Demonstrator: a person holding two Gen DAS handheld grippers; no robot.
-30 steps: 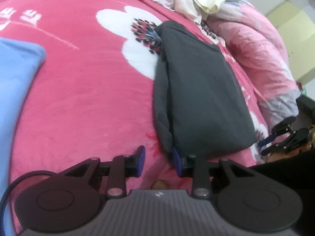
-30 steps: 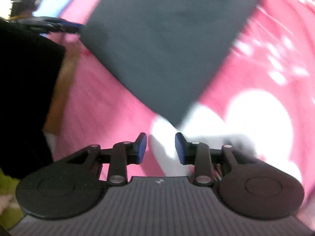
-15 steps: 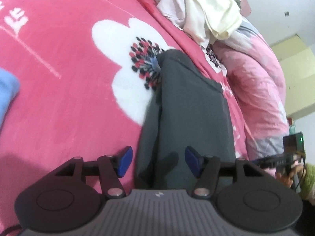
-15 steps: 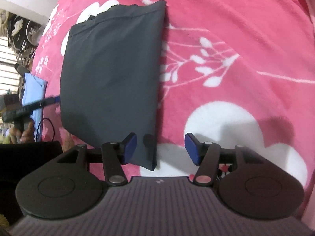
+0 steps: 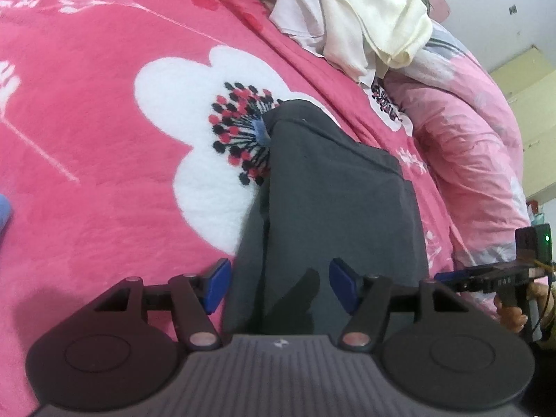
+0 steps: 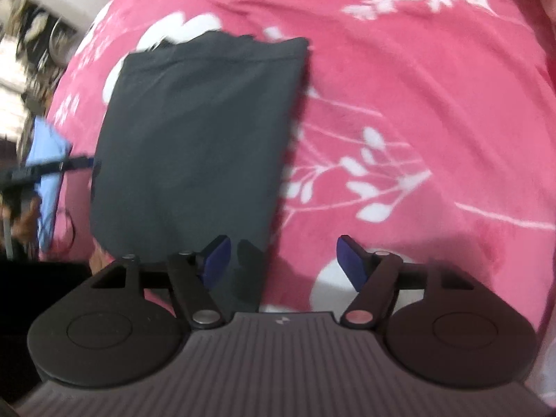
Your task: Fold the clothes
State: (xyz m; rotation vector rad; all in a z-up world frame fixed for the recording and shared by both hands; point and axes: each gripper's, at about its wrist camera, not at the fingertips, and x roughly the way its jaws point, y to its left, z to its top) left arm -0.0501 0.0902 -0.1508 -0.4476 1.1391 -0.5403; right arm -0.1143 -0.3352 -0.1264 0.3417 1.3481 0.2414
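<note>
A dark grey folded garment [image 5: 333, 208] lies flat on the pink floral blanket [image 5: 87, 121]. My left gripper [image 5: 279, 271] hovers over its near end. The jaws are opening, with cloth below the gap and the blue pads [image 5: 217, 285] pressing on nothing. In the right wrist view the same garment [image 6: 198, 139] stretches away from me. My right gripper [image 6: 283, 246] straddles its near right edge and is also opening, its pads clear of the fabric. Each gripper shows in the other's view: the right one [image 5: 486, 278] at the garment's right side, the left one [image 6: 52, 168] at its left.
A heap of cream and white clothes [image 5: 365, 21] sits at the far side of the bed, with a pale pink quilt [image 5: 469, 139] bunched to the right. A light blue garment [image 6: 47, 205] lies left of the grey one. A hand [image 5: 510, 312] holds the right gripper.
Both grippers' jaws have spread wider. The left gripper has shifted over the grey garment's near end. The right one has rolled and settled at the garment's near right edge.
</note>
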